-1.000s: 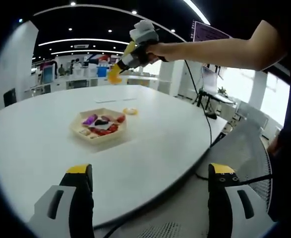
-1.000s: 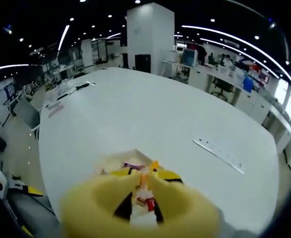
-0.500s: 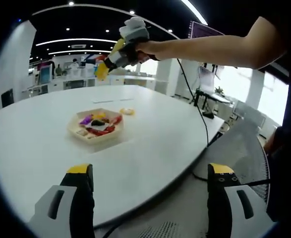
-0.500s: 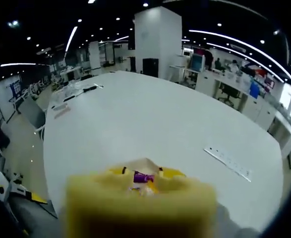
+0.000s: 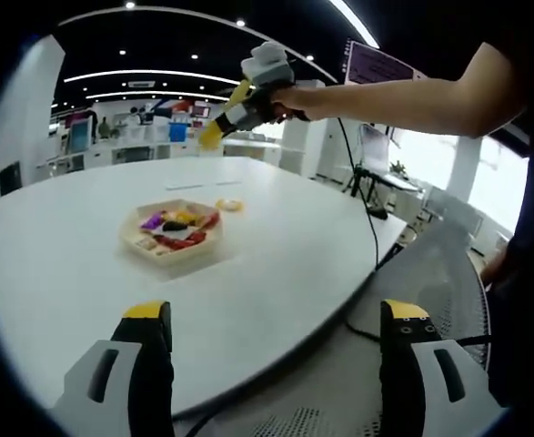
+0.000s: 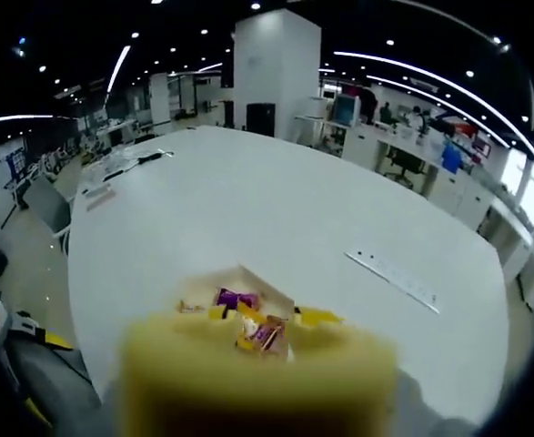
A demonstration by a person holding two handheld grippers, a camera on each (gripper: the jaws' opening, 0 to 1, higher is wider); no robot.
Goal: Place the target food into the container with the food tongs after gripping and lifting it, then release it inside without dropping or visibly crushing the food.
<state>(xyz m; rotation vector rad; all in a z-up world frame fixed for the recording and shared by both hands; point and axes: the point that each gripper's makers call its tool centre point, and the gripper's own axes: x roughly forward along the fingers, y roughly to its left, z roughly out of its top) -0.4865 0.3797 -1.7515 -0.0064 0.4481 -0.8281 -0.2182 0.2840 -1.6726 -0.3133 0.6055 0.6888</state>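
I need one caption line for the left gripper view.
Right claw held high above the food tray on the white table; left claw open below.

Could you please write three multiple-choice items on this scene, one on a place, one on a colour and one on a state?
1. Where does the tray of food sit?
A. on the white table
B. on the floor
C. on a chair

2. What colour are the tips of the left gripper?
A. red
B. yellow
C. green

3. How do the left gripper's jaws stand?
A. wide apart, holding nothing
B. shut on the tray
C. shut on a cable

Answers: 1 A, the tray rests on the tabletop. 2 B, both jaw tips are yellow. 3 A, a wide gap shows between the jaws.
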